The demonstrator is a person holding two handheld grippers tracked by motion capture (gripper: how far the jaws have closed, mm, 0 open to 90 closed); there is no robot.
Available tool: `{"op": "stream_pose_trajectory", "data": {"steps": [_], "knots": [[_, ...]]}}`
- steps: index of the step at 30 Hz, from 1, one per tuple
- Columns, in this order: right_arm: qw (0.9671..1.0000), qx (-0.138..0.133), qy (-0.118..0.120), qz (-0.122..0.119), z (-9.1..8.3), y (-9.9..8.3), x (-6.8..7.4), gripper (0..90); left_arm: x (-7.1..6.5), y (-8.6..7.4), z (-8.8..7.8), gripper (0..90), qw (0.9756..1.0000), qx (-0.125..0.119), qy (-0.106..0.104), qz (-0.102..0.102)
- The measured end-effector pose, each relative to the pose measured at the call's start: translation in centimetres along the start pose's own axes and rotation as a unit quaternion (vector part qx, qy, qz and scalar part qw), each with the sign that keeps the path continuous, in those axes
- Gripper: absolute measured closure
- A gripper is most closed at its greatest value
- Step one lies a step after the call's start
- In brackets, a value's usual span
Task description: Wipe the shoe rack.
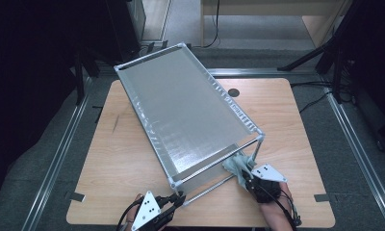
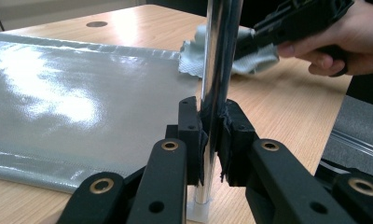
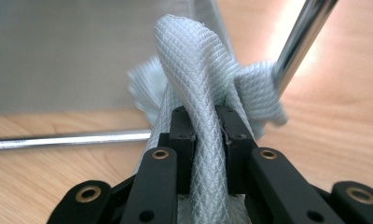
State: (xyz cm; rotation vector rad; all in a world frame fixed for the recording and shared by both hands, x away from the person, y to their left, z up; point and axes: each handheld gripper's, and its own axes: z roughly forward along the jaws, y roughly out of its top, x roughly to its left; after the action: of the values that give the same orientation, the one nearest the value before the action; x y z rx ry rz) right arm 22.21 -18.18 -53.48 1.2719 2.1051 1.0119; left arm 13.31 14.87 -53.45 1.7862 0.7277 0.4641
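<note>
A chrome-tube rack (image 1: 149,55) with a grey fabric shelf (image 1: 186,110) lies slanted across the wooden table (image 1: 118,159). My left gripper (image 1: 178,198) is at the rack's near left corner. In the left gripper view it (image 2: 211,140) is shut on an upright chrome leg (image 2: 219,56). My right gripper (image 1: 244,176) sits by the near right corner, shut on a pale blue waffle-weave cloth (image 1: 236,165). In the right gripper view the cloth (image 3: 198,79) bulges up between the jaws (image 3: 204,126) and touches a slanted chrome tube (image 3: 301,37).
A low chrome bar (image 3: 68,139) runs along the table beside the cloth. A round cable hole (image 1: 234,92) lies in the tabletop behind the rack. Metal rails (image 1: 60,149) flank the table, and the table's front edge is just under both hands.
</note>
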Motion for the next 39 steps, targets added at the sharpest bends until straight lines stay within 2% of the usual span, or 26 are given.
{"op": "stream_pose_trajectory", "data": {"steps": [4, 8, 14, 20, 25, 27, 29, 32, 36, 39], "knots": [[0.9995, 0.019, 0.011, -0.023, 0.9, -0.4, 1.1, 78.6, 0.0, 0.0, 0.0, 81.3, 1.0, -0.001, 0.0, -0.001], [0.9991, 0.022, 0.03, -0.022, 1.0, -0.5, 2.2, 78.7, 0.0, 0.0, 0.1, 81.3, 1.0, -0.002, -0.002, -0.001], [0.9969, 0.023, 0.06, -0.046, 1.0, -0.8, 5.1, 78.8, 0.0, 0.0, 0.2, 81.3, 1.0, -0.001, 0.0, -0.002], [0.9921, 0.023, 0.1, -0.072, 0.9, -0.9, 8.5, 78.7, 0.1, 0.1, 0.5, 81.3, 1.0, -0.004, 0.001, -0.003], [0.9853, 0.024, 0.14, -0.095, 0.7, -1.1, 11.5, 78.3, 0.1, 0.1, 0.6, 81.3, 1.0, -0.004, 0.0, -0.003], [0.983, 0.023, 0.151, -0.103, 0.7, -1.1, 12.2, 78.3, 0.1, 0.1, 0.6, 81.3, 1.0, -0.004, 0.0, -0.003], [0.9819, 0.021, 0.153, -0.109, 0.7, -1.1, 12.4, 78.3, 0.1, 0.1, 0.5, 81.3, 1.0, -0.004, 0.001, -0.002], [0.9819, 0.021, 0.159, -0.1, 0.7, -1.0, 11.8, 78.4, 0.1, 0.0, 0.5, 81.3, 1.0, -0.004, 0.0, -0.002], [0.9872, 0.018, 0.133, -0.086, 0.8, -0.8, 9.9, 78.4, 0.1, 0.0, 0.5, 81.3, 1.0, -0.004, 0.001, -0.002], [0.9913, 0.016, 0.112, -0.068, 1.0, -0.7, 7.9, 78.4, 0.1, 0.0, 0.5, 81.3, 1.0, -0.004, 0.001, -0.002]]}}
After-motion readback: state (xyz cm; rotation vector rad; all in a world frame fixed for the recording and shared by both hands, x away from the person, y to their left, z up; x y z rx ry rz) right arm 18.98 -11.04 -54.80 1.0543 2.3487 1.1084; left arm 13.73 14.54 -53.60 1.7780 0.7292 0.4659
